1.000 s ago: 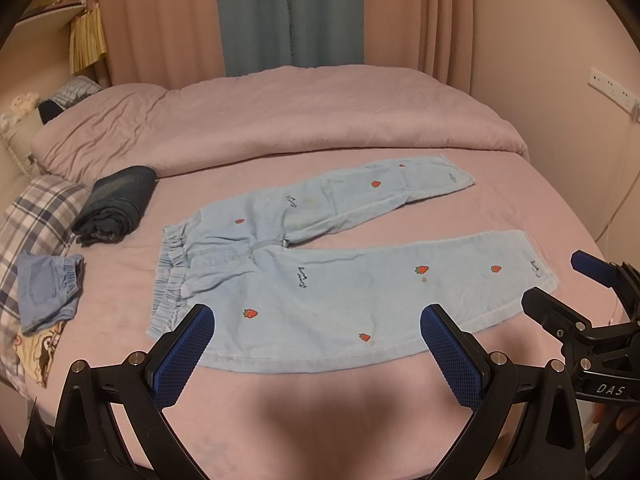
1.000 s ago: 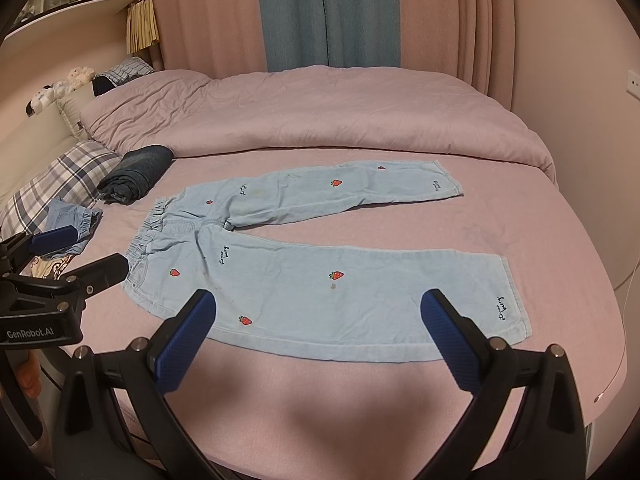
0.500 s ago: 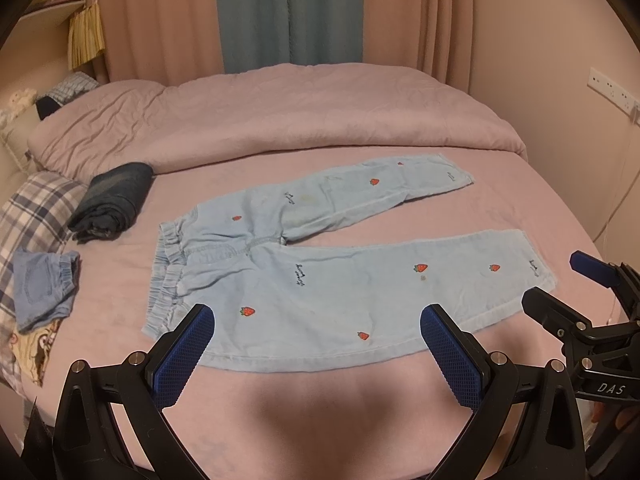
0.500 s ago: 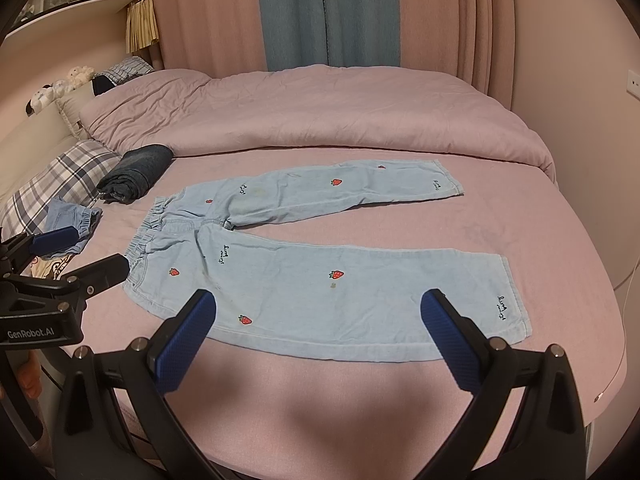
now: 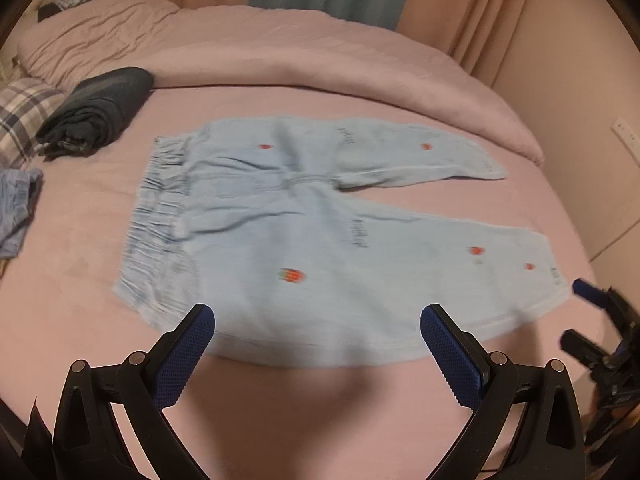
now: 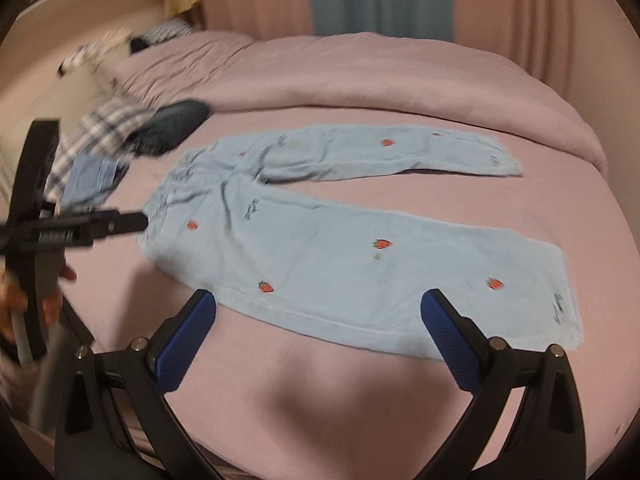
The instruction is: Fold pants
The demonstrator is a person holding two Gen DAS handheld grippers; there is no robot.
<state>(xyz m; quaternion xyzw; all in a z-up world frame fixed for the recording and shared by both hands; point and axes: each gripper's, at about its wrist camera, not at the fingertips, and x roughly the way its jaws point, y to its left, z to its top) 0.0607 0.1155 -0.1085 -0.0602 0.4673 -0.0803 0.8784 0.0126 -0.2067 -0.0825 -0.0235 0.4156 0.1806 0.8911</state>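
Light blue pants (image 5: 304, 236) with red strawberry prints lie flat on the pink bed, waistband to the left and both legs spread toward the right. My left gripper (image 5: 318, 330) hangs open just above the near edge of the near leg, close to the waistband. My right gripper (image 6: 320, 318) is open too, over the near hem edge of the same pants (image 6: 360, 256), further toward the cuff. Nothing sits between either pair of fingers. The right gripper (image 5: 584, 312) shows at the right edge of the left wrist view, and the left gripper (image 6: 132, 222) at the left of the right wrist view.
A folded dark garment (image 5: 96, 112) lies left of the waistband, with a small blue garment (image 5: 16, 204) and a plaid pillow (image 5: 24, 116) beside it. A pink duvet (image 5: 304, 56) is bunched along the back. A wall (image 5: 592, 92) stands to the right.
Both grippers have moved forward and down toward the pants, which now fill more of each view. The pants have not moved.
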